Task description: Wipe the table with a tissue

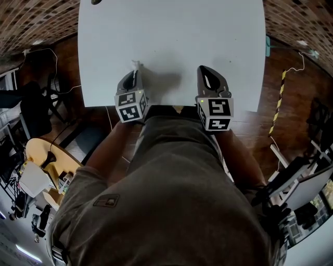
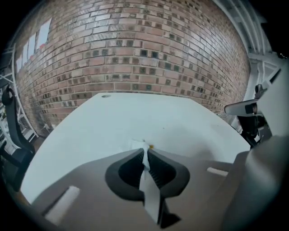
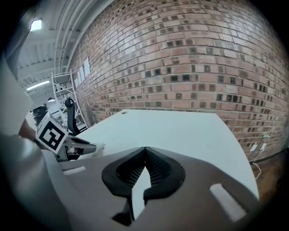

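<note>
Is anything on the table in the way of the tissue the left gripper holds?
Nothing visible. The left gripper is shut on the tissue at the near edge of the table; ahead lies bare top, save a speck beside the tissue. The right gripper sits aside.

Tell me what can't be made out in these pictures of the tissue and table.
- The tissue: left gripper view, mostly pinched inside the left gripper's shut jaws, so its full size is hidden.
- An orange speck beside it on the table: too small to identify.
- A dark thing at the table's far edge: head view, cut off by the picture's top.
</note>
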Demonstrator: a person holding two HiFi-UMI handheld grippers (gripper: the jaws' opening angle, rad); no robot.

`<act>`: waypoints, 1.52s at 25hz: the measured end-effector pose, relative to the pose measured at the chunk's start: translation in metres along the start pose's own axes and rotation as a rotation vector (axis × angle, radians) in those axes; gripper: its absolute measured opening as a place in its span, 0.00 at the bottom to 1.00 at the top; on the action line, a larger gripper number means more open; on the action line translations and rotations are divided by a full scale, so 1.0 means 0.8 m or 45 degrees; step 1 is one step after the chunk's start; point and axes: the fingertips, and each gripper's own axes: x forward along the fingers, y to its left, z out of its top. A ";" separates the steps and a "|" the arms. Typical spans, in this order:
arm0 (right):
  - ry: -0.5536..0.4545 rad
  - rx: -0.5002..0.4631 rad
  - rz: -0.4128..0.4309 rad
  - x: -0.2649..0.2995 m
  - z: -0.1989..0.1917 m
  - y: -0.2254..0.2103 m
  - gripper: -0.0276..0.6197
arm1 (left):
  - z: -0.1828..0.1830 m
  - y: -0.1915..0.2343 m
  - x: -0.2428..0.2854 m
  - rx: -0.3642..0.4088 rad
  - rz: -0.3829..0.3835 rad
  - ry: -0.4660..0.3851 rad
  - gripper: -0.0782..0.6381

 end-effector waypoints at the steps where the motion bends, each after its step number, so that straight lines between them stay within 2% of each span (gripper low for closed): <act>1: 0.002 0.005 0.000 0.001 0.000 -0.001 0.06 | 0.000 0.000 0.001 0.003 0.000 0.005 0.13; 27: 0.000 0.036 0.020 0.014 0.011 -0.038 0.06 | 0.029 -0.041 0.039 0.041 -0.036 0.031 0.13; 38: 0.008 0.069 0.006 0.010 0.007 -0.064 0.06 | 0.047 -0.072 0.061 0.082 -0.082 0.036 0.13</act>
